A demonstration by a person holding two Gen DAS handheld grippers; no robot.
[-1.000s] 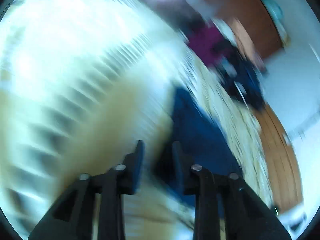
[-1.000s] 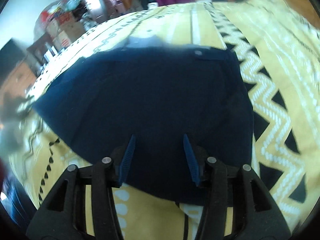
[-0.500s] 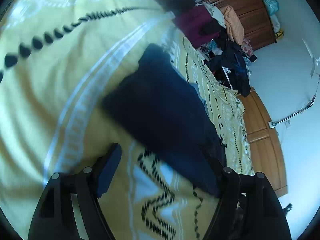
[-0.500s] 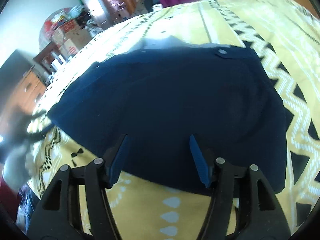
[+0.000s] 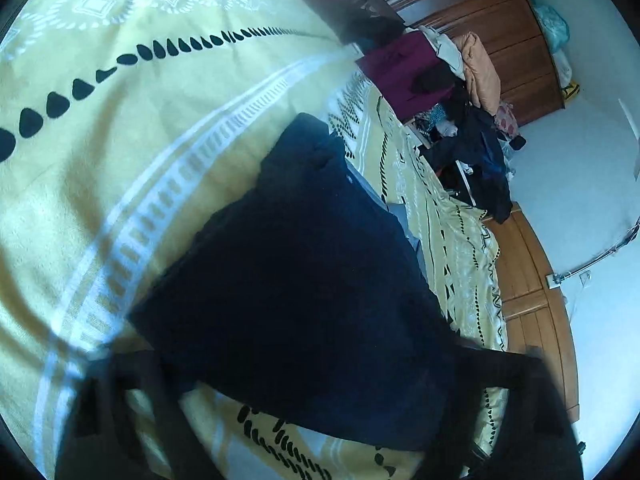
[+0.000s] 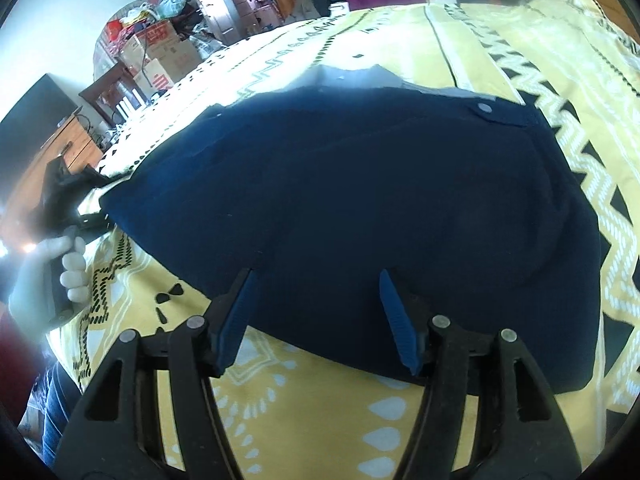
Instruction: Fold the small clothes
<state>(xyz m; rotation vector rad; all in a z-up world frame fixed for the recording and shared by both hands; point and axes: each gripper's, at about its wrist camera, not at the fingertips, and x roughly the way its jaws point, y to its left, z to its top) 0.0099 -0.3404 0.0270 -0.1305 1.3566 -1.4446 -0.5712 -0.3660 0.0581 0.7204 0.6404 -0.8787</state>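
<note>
Closer now than half a second ago: navy garment [image 6: 360,208] filling the centre of the right wrist view, lying flat on a yellow patterned bedspread [image 6: 500,40], pale fabric [image 6: 352,74] peeking out at its far edge. Right gripper [image 6: 316,312] at lower centre, blue pads [image 6: 394,320] spread wide over the near hem, holding nothing. Gloved hand [image 6: 48,276] at left edge, grasping the other tool. Left wrist view: same garment [image 5: 312,280] across the middle and lower frame; left gripper [image 5: 304,380] smeared by motion blur along the bottom, fingers set wide apart either side of the cloth. Piled clothes [image 5: 460,92] at upper right.
</note>
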